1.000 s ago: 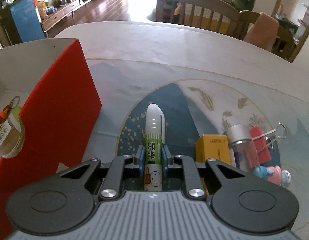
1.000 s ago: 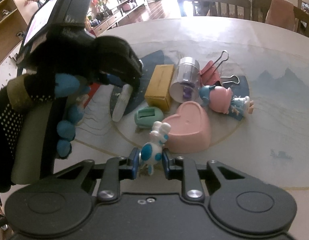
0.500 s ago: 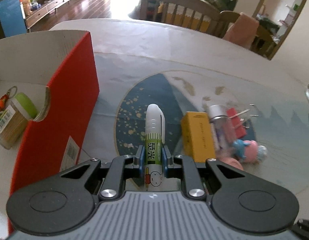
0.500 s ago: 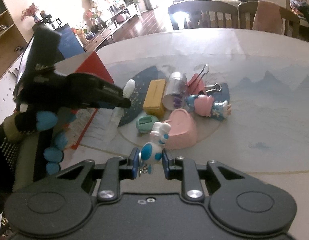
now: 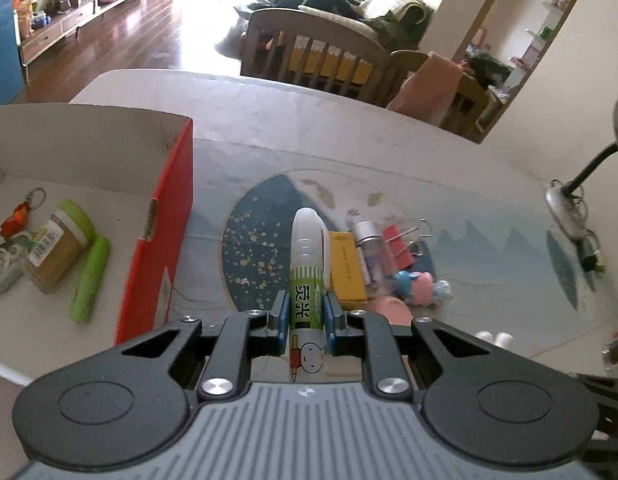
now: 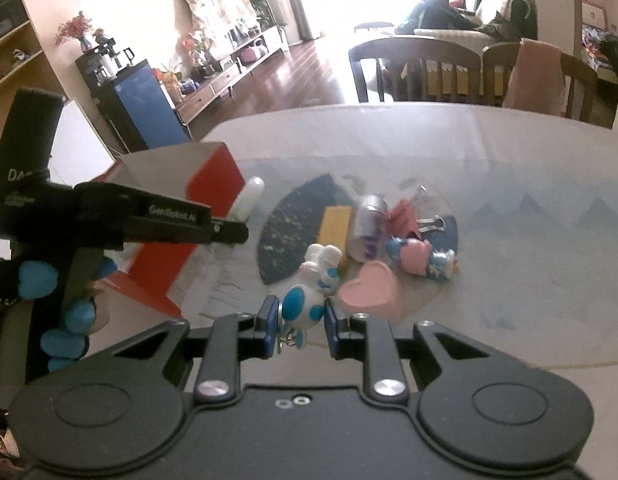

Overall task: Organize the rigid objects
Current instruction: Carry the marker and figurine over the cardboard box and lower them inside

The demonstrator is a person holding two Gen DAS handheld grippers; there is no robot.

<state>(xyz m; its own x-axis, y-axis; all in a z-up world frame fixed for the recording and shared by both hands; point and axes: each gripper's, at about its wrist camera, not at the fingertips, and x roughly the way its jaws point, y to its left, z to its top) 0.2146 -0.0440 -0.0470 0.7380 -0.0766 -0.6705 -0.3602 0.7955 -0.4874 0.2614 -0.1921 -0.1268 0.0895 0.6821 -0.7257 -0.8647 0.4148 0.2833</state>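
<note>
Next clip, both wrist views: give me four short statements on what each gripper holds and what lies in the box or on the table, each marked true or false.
1. The left gripper is shut on the white glue stick with a green label. True.
2. The right gripper is empty. False: it is shut on the white and blue rabbit figure.
3. The pink heart-shaped box lies inside the red cardboard box. False: it sits on the table mat.
4. A green cylinder lies inside the red cardboard box. True.

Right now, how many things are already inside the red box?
4 that I can see in the red cardboard box: an orange keychain, a round green case, a green-lidded brown jar and a green tube. More may be hidden.
</note>
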